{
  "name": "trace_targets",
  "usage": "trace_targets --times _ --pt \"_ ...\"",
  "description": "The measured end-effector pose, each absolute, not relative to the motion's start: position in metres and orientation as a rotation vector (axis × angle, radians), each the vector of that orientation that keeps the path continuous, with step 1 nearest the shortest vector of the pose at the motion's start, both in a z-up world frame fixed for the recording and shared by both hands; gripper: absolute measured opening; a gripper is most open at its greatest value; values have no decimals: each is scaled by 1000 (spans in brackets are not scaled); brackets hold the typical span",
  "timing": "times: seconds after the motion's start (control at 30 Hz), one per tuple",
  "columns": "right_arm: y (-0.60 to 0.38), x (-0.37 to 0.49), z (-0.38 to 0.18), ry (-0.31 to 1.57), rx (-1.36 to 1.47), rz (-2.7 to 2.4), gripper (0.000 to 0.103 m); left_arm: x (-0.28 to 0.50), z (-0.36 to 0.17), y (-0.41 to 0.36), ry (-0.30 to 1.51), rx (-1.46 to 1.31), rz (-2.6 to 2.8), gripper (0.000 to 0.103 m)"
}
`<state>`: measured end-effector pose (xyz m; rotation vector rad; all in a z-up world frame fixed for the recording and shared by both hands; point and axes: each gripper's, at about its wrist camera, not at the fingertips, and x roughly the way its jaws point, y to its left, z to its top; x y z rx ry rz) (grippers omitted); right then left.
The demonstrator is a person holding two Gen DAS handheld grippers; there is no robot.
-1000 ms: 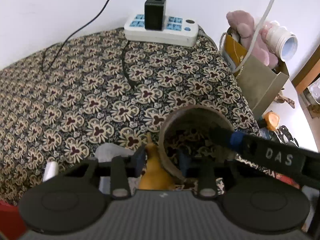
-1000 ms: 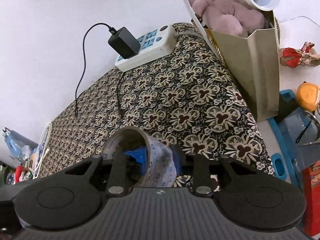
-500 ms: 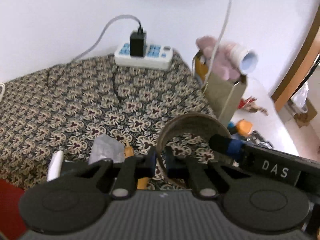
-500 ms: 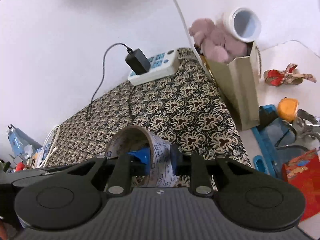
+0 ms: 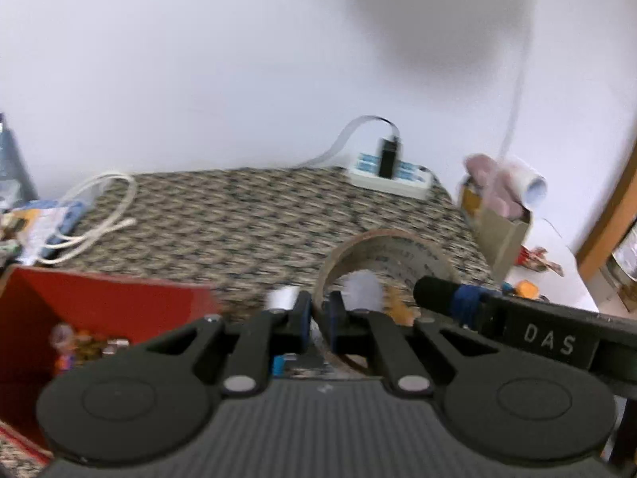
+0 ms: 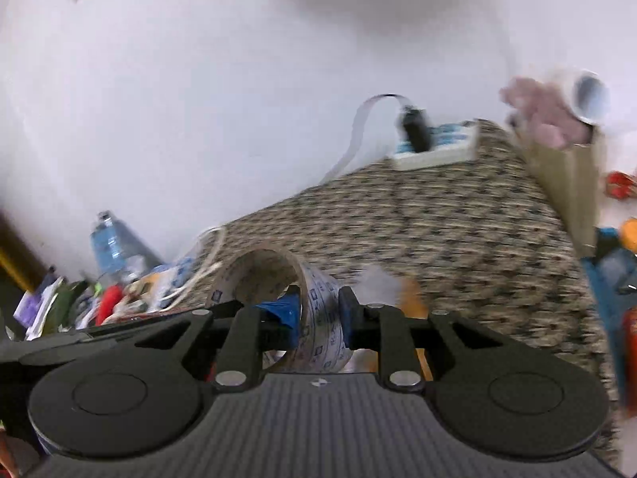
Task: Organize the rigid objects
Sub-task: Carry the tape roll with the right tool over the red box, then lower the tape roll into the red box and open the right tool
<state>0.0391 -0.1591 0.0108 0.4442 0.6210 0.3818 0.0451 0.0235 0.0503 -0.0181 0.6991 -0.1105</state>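
Observation:
A roll of tape [image 5: 382, 251] with a brown cardboard core is held in the air above the patterned table by both grippers. My left gripper [image 5: 318, 314] is shut on the roll's left wall. My right gripper [image 6: 318, 314] is shut on the opposite wall, where the printed white tape [image 6: 318, 310] shows. The right gripper's finger [image 5: 446, 290] reaches across inside the roll in the left wrist view. A red box [image 5: 99, 310] with small items inside stands at the lower left. An orange object [image 6: 410, 298] and a white wrapper [image 6: 378, 279] lie on the table under the roll.
A white power strip [image 5: 390, 179] with a black charger sits at the table's far edge. A paper bag [image 5: 497, 231] with a pink plush toy stands to the right. A white cable [image 5: 99, 215] and clutter with a water bottle [image 6: 115, 247] lie at left.
Both grippers have lifted the tape roll up and back from the table, and the views swing left. The red box and left-side clutter have come into view. The left gripper shut on the roll.

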Motion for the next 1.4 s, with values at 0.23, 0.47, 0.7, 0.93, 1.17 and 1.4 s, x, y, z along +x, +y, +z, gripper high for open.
trace_targets --times 0.23,0.47,0.7,0.93,1.17,1.4 --pt "-62 44 33 605 373 473 3 31 61 128 672 -9 -40 3" --pt "19 72 17 722 263 459 2 56 17 205 810 -51 -82 3" --pt "61 112 -16 901 136 370 2 94 -32 237 981 -100 -147 4" --pt "95 117 -19 934 -47 300 0 119 -54 258 1113 -205 -175 8" --pt "95 117 -13 920 -31 327 0 115 -52 266 1103 -211 -110 12" --pt "97 100 -4 983 -74 467 0 109 -32 284 1002 -69 -13 15"
